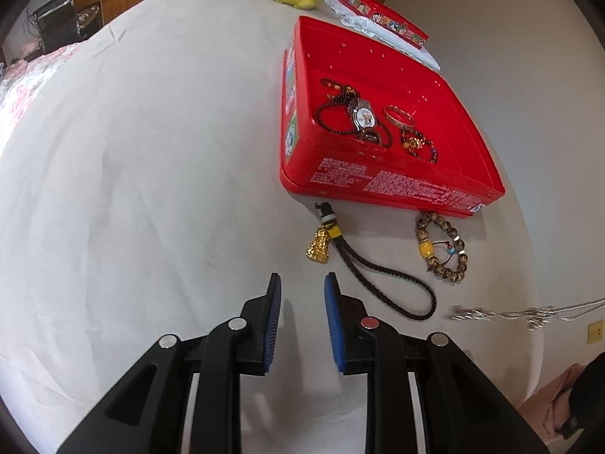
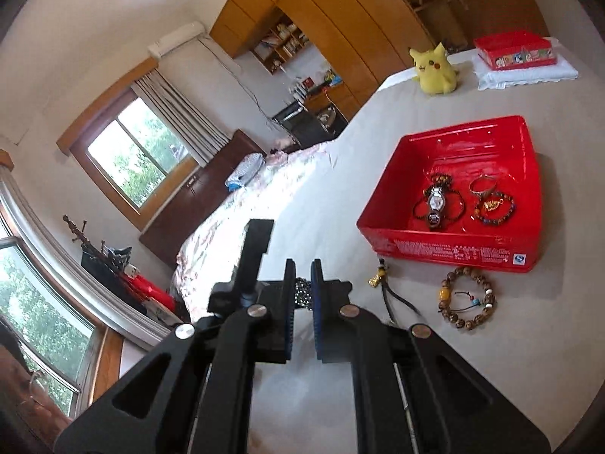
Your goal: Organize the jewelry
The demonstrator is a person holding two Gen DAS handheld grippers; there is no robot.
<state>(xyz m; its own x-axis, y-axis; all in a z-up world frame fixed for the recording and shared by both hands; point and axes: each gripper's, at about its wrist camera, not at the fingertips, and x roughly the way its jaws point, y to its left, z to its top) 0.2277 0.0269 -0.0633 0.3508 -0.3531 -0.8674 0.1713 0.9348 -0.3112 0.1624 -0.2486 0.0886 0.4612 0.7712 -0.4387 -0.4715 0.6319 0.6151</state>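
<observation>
Silver chain (image 1: 529, 312) pinched in right fingers (image 2: 317, 283), beside red tin (image 1: 385, 185); left fingers (image 1: 274, 302) slightly spread, empty, near tin.

Left hand-held gripper (image 1: 302, 283) – black angular arms, blue ribbed pads, silver pivot screws, one red – right hand-held gripper (image 2: 302, 274) alike

The left gripper (image 1: 302, 280), at the lower middle of its frame, points steeply down, jaws slightly apart and empty. The right gripper (image 2: 302, 270), lower middle, is clamped on a chain (image 2: 302, 291).
</observation>
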